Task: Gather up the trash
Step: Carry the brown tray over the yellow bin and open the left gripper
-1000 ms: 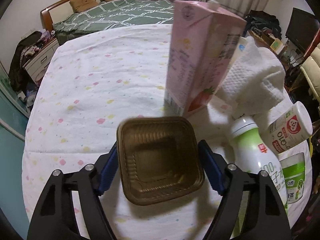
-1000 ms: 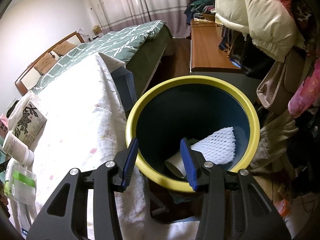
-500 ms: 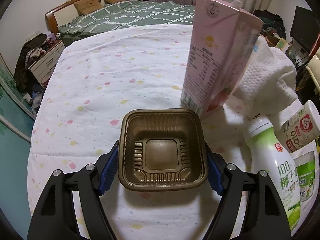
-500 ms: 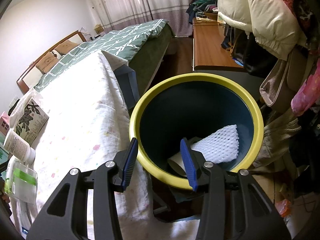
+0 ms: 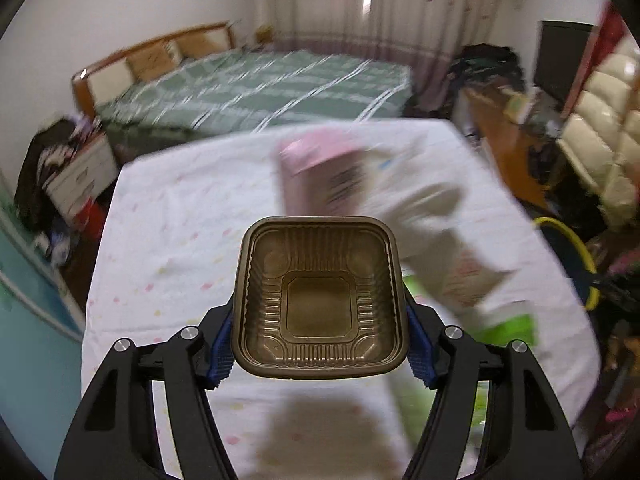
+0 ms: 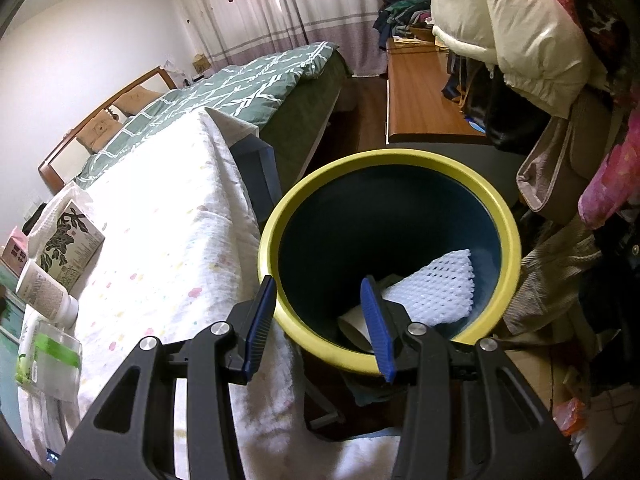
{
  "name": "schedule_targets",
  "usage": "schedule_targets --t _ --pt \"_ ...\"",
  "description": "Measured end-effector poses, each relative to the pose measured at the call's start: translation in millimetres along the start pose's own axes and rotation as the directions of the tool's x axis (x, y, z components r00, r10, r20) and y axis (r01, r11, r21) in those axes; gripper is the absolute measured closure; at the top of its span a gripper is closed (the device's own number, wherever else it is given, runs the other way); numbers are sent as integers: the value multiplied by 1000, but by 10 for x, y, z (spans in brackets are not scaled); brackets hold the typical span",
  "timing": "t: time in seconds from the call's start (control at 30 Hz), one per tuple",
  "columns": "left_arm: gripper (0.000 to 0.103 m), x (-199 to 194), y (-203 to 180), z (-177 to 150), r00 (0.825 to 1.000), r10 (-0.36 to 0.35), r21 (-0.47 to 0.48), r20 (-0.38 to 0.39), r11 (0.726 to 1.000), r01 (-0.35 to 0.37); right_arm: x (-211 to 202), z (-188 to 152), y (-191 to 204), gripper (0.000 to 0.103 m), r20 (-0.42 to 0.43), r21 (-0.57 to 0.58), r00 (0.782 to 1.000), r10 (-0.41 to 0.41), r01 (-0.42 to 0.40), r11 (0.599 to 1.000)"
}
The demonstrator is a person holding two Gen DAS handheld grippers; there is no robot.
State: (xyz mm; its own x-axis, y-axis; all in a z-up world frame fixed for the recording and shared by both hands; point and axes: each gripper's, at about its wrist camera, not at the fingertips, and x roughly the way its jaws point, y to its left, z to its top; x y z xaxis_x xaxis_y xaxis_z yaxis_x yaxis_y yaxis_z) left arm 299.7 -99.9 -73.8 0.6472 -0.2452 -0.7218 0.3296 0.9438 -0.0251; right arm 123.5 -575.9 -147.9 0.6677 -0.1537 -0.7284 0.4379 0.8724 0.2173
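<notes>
Above the table's white, pastel-dotted cloth point(image 5: 168, 240), your left gripper point(image 5: 320, 344) carries the brown, ribbed, square plastic tray point(image 5: 318, 296); its blue pads sit against the tray's two sides and the jaws are closing on it, so the tray looks lifted clear, with its shadow on the cloth below. Your right gripper point(image 6: 316, 320) stands partly parted with nothing between its fingers, poised over the near rim of the round, yellow-rimmed, dark blue bin point(image 6: 508, 240) beside the table's right edge.

Judging by what lies where, the job is partly done: a white foam net sleeve point(image 6: 436, 284) and something pale under it already lie in the bin. The tray is the piece in hand and has yet to cross to the bin. Left near the table's right edge are a pink carton point(image 5: 316, 172), blurred in the left view, a leaf-printed box point(image 6: 68, 244), a white bottle point(image 6: 44, 292) and a green-labelled clear tub point(image 6: 52, 360); whether all of them count as trash, you cannot tell.
</notes>
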Motion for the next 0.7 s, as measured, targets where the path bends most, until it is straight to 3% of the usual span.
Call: schedule_targets --t 0.13,0.27,0.43,0.7 --pt "35 -294 -530 93 995 -92 82 42 993 88 -89 -20 -112 61 12 13 1000 2 -2 1000" --pt "35 -356 -1142 120 981 -193 168 35 968 184 -211 -16 -263 61 30 25 1000 -6 5 1000" --pt "35 -193 -1915 210 957 -290 252 -26 924 287 -413 -5 -506 61 59 33 998 -33 31 999" --pt "35 339 -3064 353 925 -351 354 -142 855 379 -646 -73 -930 61 82 80 994 -66 60 995"
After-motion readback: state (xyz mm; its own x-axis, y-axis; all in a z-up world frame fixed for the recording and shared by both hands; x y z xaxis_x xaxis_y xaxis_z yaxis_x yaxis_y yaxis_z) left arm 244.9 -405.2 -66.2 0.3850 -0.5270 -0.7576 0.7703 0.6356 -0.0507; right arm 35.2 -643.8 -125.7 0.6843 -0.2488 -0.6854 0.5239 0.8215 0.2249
